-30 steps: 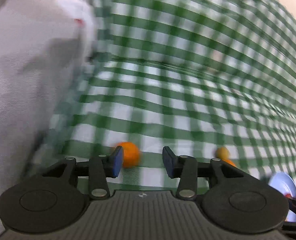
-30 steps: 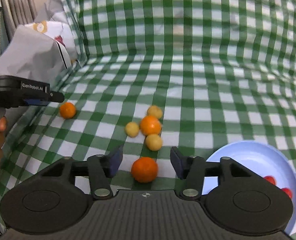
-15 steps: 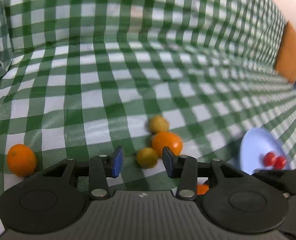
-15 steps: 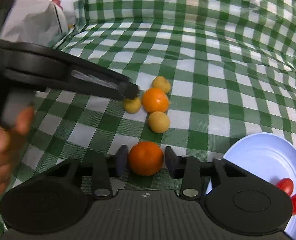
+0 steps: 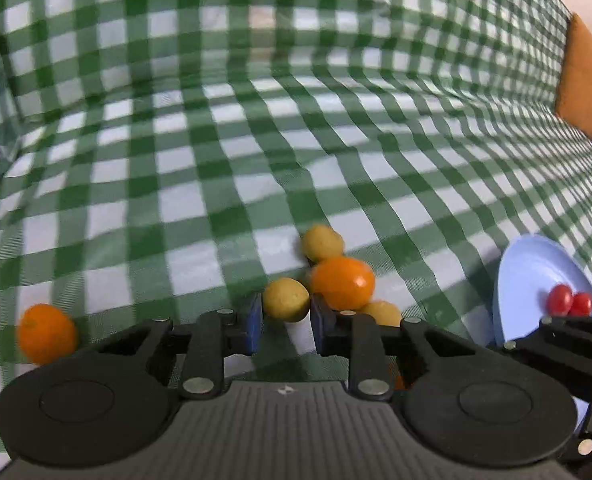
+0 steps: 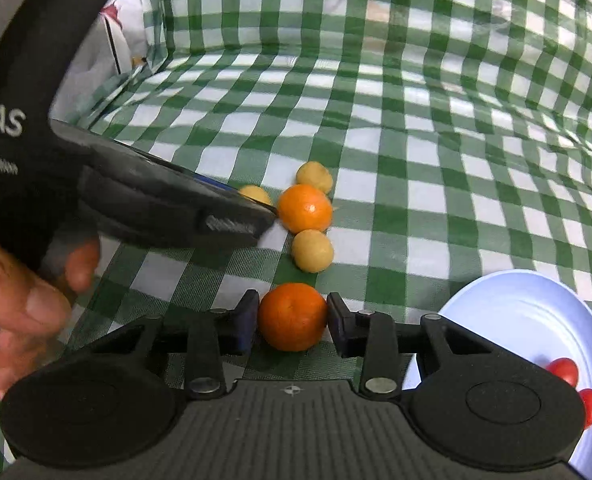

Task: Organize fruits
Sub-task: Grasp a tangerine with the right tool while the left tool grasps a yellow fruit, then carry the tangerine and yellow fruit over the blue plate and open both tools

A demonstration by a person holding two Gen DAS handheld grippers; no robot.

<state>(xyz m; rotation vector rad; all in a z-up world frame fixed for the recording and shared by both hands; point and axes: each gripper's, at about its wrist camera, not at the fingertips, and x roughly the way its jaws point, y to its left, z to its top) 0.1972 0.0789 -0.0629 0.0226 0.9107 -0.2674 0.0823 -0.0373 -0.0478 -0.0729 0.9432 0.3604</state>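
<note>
left gripper (image 5: 284, 322): jaws narrowly apart around yellow fruit (image 5: 285, 299); contact unclear
right gripper (image 6: 293, 320): pads touching both sides of orange (image 6: 292, 317)
plate (image 6: 512, 312): two tomatoes (image 6: 562, 372)

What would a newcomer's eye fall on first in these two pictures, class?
Probably the orange framed between the right gripper fingers, low in the right wrist view. Next, the small yellow fruit between the left gripper fingers. Then the blue plate at right, holding two red cherry tomatoes.
</note>
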